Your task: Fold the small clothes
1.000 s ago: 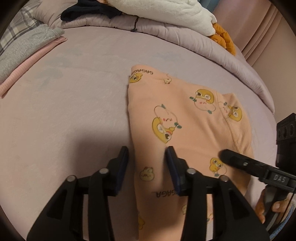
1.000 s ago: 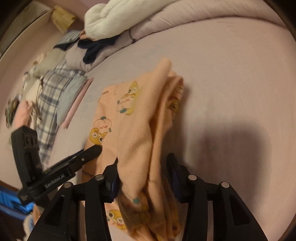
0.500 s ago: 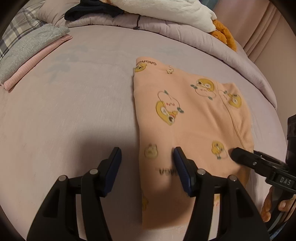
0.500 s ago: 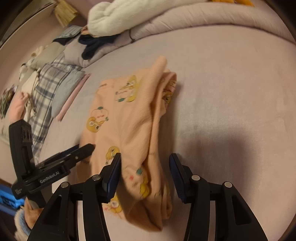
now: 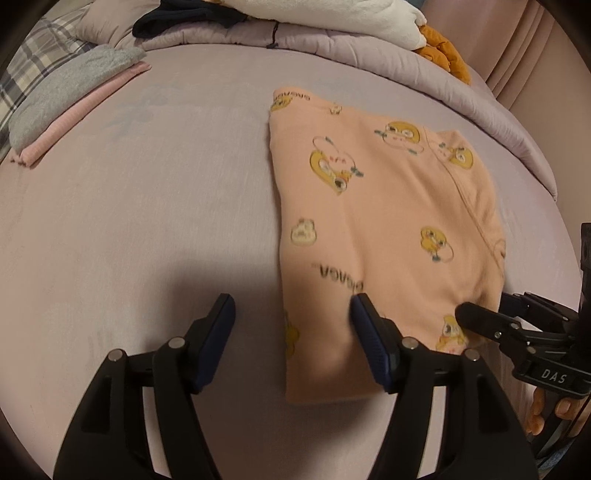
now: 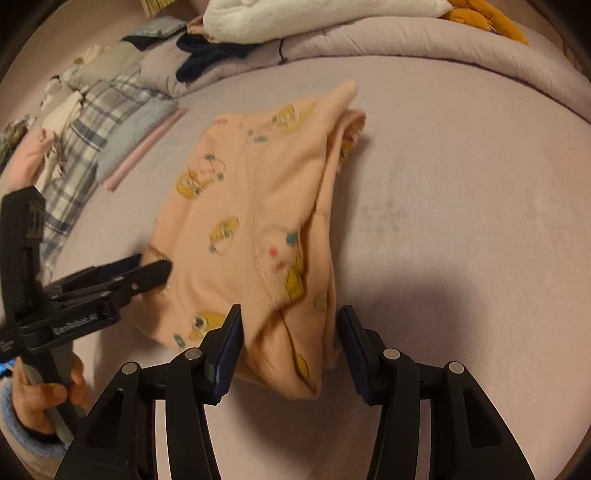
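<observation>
A peach garment with yellow cartoon prints (image 5: 384, 221) lies folded on the lilac bed sheet (image 5: 147, 221); it also shows in the right wrist view (image 6: 258, 221), with its right edge bunched into a raised fold. My left gripper (image 5: 291, 314) is open and empty, just above the garment's near left corner. My right gripper (image 6: 290, 323) is open and empty over the garment's near right corner. The right gripper shows at the right in the left wrist view (image 5: 491, 325), and the left gripper at the left in the right wrist view (image 6: 144, 273).
Folded grey and pink clothes (image 5: 66, 96) lie at the left of the bed, beside plaid fabric (image 6: 92, 122). A rolled lilac duvet (image 5: 332, 40) carrying a white blanket (image 5: 332, 11), dark clothing (image 6: 207, 55) and an orange plush (image 5: 443, 55) lines the far edge.
Both grippers have opened wider and drawn back toward me. The right one has let go of the garment's raised edge, which now lies lower on the bed.
</observation>
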`<control>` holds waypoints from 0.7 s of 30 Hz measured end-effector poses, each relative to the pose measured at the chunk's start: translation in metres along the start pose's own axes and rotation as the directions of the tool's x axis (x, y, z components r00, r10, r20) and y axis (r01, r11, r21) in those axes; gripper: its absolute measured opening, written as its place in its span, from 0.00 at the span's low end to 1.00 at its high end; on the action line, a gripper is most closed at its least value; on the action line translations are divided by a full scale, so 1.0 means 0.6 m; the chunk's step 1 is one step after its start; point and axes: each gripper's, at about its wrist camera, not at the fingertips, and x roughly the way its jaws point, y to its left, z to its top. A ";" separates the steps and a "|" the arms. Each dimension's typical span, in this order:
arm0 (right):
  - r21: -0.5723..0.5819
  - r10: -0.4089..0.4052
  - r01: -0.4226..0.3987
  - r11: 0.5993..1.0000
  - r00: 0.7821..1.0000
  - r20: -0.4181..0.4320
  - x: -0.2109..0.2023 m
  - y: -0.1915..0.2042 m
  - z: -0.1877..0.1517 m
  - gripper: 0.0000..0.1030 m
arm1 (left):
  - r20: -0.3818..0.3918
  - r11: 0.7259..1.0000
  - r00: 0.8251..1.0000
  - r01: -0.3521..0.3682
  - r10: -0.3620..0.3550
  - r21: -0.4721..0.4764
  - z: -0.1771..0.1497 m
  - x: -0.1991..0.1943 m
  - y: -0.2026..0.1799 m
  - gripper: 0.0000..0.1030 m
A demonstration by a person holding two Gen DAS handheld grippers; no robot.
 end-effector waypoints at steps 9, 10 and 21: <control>-0.028 -0.044 0.044 0.999 0.999 0.027 -0.034 0.019 -0.015 0.50 | 0.011 1.000 1.000 0.015 -0.015 -0.022 -0.033 -0.045 -0.012 0.80; -0.025 -0.038 0.039 0.999 0.999 0.036 -0.040 0.020 -0.019 0.50 | 0.024 0.999 0.999 0.022 -0.021 -0.028 -0.035 -0.057 -0.013 0.82; -0.094 -0.046 0.065 0.993 0.979 0.198 -0.127 0.060 -0.040 0.83 | 0.183 1.000 0.983 0.005 0.000 -0.030 -0.044 -0.176 -0.033 1.00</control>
